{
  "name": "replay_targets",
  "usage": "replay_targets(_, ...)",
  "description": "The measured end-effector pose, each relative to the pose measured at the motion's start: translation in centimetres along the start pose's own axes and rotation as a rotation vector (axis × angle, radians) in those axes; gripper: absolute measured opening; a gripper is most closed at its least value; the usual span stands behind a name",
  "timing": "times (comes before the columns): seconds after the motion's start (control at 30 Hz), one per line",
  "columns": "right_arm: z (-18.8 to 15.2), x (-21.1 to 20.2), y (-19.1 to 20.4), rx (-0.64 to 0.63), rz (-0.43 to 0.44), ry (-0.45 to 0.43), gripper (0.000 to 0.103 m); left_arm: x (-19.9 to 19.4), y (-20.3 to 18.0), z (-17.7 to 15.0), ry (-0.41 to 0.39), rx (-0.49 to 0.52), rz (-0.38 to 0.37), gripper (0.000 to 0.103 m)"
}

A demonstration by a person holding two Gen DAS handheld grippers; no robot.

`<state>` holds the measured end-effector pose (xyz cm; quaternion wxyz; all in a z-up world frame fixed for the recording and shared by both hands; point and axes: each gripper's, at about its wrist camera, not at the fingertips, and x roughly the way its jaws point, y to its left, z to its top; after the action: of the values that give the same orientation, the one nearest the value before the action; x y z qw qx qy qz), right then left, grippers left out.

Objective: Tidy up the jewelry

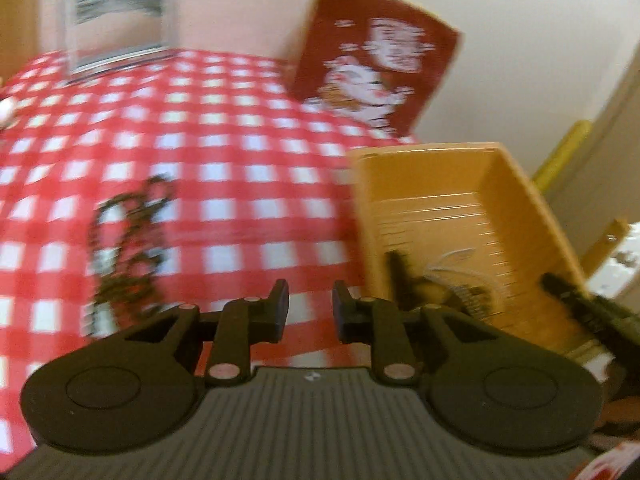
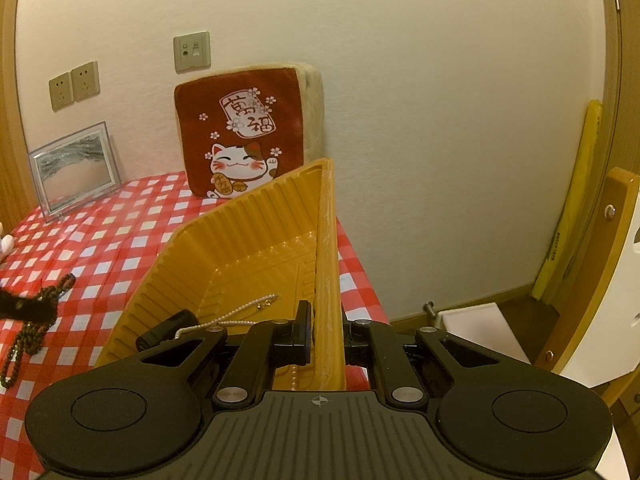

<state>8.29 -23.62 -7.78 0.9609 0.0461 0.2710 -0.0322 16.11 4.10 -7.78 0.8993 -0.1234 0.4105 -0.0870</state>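
The dark bead strand (image 1: pixel 124 240) lies ahead-left of the empty, slightly parted left tongs (image 1: pixel 310 312) (right tongs (image 2: pixel 326 334) clamp the tray wall (image 2: pixel 329 264)).

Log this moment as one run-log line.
right gripper: shut on yellow tray wall | left gripper: open, empty | dark bead string: on tablecloth

Yellow ribbed plastic tray (image 2: pixel 192 256) stands tilted on the checked cloth, its right wall raised on edge. Inside lie a white pearl strand (image 2: pixel 240 314) and a dark cylindrical item (image 2: pixel 166 330). A dark beaded necklace (image 1: pixel 128 240) lies loosely coiled on the cloth, left of the tray and apart from it.
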Motion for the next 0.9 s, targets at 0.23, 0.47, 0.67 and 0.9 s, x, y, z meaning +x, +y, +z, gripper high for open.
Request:
replay_targets(0.23,-0.2,0.4,0.0,-0.004,-0.005,0.008,0.009,-1.4,5.2,-1.8,0.004,-0.035,0.169,0.021)
replay_targets(0.47,-0.2,0.5,0.1,-0.009,-0.011,0.013,0.009,-1.6,8.8,-2.5,-0.012,-0.051,0.284,0.025)
replay_targets(0.67,-0.2,0.5,0.1,-0.012,-0.013,0.014,0.009,-0.2,9.1,-1.8,-0.019,-0.022,0.285,0.028)
replay_targets(0.9,-0.2,0.5,0.1,-0.010,-0.013,0.016,0.009,2.4,8.7,0.3,-0.041,-0.021,0.254,0.039)
